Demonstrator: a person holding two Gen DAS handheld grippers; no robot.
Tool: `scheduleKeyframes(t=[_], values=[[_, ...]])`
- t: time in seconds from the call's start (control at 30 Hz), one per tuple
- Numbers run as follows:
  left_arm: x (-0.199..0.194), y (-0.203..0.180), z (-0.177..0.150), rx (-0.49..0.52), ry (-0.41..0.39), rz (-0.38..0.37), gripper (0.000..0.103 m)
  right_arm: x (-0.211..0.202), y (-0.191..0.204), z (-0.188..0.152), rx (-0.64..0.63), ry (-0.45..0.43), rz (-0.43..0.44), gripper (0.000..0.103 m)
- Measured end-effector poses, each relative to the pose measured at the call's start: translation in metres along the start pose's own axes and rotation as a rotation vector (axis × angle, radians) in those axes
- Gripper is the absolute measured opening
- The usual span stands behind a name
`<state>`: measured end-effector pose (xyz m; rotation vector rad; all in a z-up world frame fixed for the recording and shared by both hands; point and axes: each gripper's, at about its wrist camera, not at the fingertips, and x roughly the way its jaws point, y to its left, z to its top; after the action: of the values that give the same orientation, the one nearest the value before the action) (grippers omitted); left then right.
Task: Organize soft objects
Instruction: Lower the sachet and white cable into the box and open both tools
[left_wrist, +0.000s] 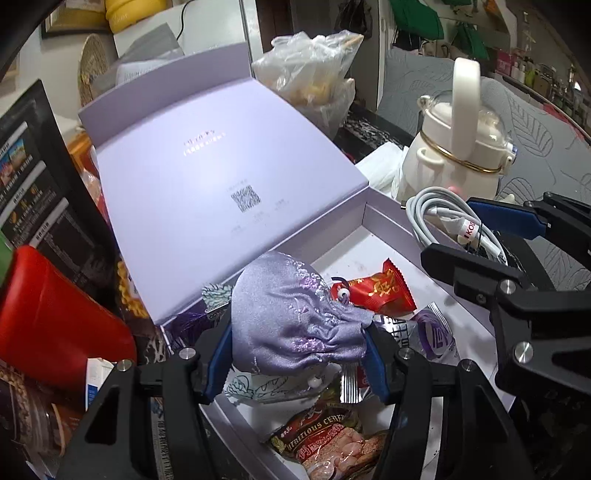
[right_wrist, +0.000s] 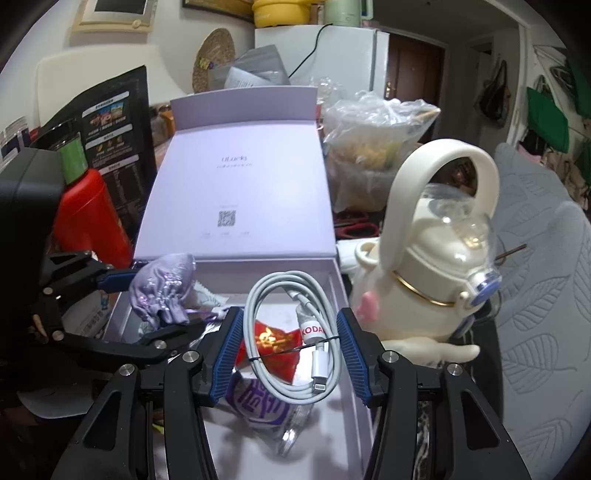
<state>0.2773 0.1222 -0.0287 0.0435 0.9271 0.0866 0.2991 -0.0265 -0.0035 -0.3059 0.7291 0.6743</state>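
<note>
Snack packets (left_wrist: 373, 291) lie in the open box (right_wrist: 343, 291); kettle (right_wrist: 436, 258) right of it, bottle (right_wrist: 88, 218) seemingly left

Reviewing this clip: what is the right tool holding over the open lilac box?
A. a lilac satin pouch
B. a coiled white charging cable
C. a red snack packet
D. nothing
B. In the right wrist view the right tool has its blue pads on both sides of the coiled white cable; the lilac pouch is in the left tool.
</note>
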Motion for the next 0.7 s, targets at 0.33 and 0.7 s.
scheduleKeyframes(t=[0.33, 0.7], values=[[0.0079, 0.0003, 0.0002, -0.015, 0.043, 0.004, 0.068, 0.0076, -0.0026, -0.0014, 0.017, 0.038, 0.009, 0.052], [0.002, 0.001, 0.0031, -0.016, 0.04, 0.021, 0.079, 0.0017, -0.0073, -0.0009, 0.024, 0.023, -0.024, 0.064]])
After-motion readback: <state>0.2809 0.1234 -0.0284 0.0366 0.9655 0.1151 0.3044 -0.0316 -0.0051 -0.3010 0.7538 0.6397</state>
